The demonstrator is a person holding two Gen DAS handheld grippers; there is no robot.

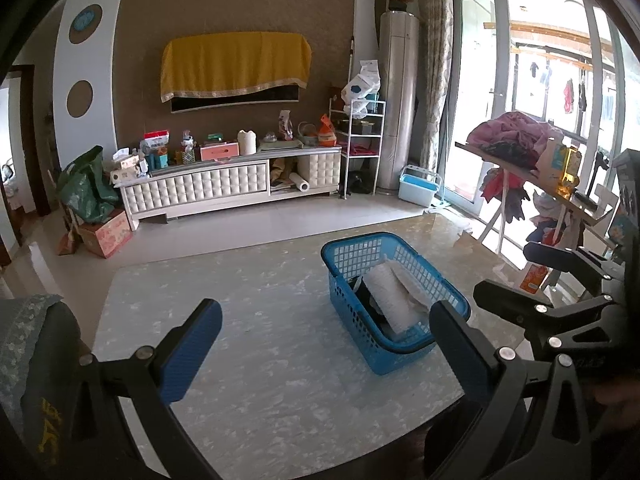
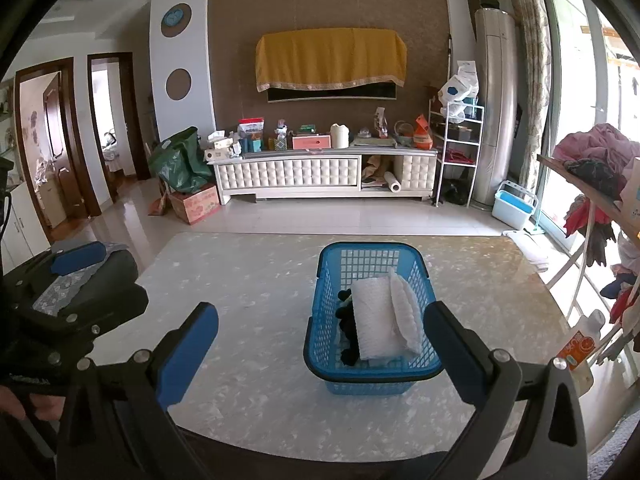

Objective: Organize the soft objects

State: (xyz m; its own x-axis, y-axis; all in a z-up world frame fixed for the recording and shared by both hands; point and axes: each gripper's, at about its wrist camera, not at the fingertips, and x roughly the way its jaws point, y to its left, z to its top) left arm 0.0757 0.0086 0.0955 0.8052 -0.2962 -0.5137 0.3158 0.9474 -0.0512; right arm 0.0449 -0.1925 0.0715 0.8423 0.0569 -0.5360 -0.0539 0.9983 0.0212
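A blue plastic basket stands on the marble tabletop, roughly midway between its side edges and nearer the front edge than the far one, and it already holds the soft things: a white folded towel lying along the basket's long axis, a second white cloth tucked against the right wall, and something dark along the left wall (socks or a dark cloth; the weave is too small to tell). The right gripper has its fingers spread wide with nothing between them, and the basket lies straight ahead, long axis pointing away along the fingers, so the right hand looks the nearer and better aligned. The left gripper is likewise wide and empty; from it the basket sits ahead and to the right, turned at an angle. No loose soft item remains on the tabletop, so the sorting seems largely finished. Only the left view shows the basket's slant; only the right view shows a grey patterned cushion at the left edge.
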